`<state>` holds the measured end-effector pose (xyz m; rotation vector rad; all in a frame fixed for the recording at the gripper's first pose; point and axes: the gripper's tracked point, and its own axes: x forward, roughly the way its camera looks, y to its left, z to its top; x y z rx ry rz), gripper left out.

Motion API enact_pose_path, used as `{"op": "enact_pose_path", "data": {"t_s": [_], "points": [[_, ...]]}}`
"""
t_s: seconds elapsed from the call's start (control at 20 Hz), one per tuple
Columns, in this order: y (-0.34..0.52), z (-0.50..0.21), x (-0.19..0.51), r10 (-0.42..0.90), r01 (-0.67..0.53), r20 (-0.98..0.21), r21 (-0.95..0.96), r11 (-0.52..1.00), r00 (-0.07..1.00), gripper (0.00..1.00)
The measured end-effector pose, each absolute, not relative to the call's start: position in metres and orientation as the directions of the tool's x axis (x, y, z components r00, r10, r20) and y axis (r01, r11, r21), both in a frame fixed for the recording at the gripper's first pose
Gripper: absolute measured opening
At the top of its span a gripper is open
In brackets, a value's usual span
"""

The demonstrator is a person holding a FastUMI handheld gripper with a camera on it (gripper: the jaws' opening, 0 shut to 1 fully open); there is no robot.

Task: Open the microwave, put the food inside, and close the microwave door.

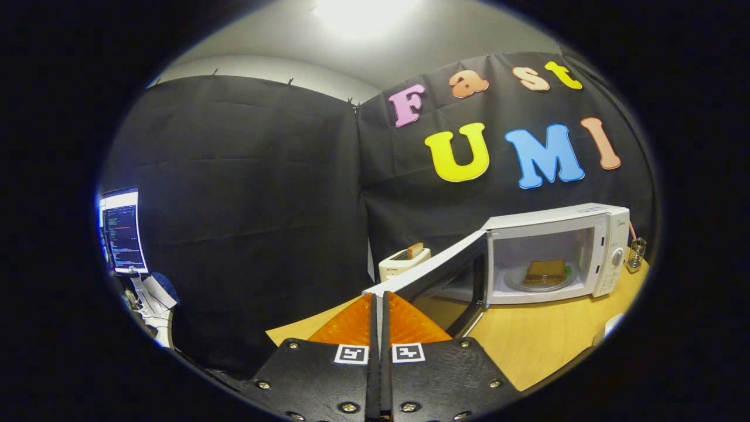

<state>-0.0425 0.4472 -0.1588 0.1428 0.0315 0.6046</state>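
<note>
A white microwave (pixel 586 223) stands on the wooden table, its door (pixel 436 275) swung wide open toward me. Inside, a brown slice of food (pixel 545 271) lies on the glass turntable plate (pixel 518 283). My gripper (pixel 379 296) sits at the free outer edge of the door, its orange fingers (pixel 351 322) pressed together with nothing between them. The fingertips are right at the door's near end; whether they touch it is unclear.
A white toaster (pixel 401 262) with a slice sticking out stands behind the door on the wooden table (pixel 539 340). A small wire holder (pixel 636 253) sits right of the microwave. A lit monitor (pixel 123 231) and clutter lie beyond the table's left edge.
</note>
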Motion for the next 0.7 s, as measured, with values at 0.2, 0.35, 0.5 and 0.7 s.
{"op": "enact_pose_path", "data": {"t_s": [0.2, 0.35, 0.5, 0.7], "points": [[0.484, -0.161, -0.043, 0.594, -0.588, 0.011, 0.153, 0.794, 0.804, 0.0], [0.494, -0.171, -0.03, 0.565, -0.555, -0.009, 0.175, 0.813, 0.825, 0.01], [0.494, -0.182, -0.02, 0.551, -0.535, -0.026, 0.206, 0.819, 0.834, 0.01], [0.484, -0.181, -0.024, 0.551, -0.541, -0.001, 0.185, 0.82, 0.835, 0.01]]}}
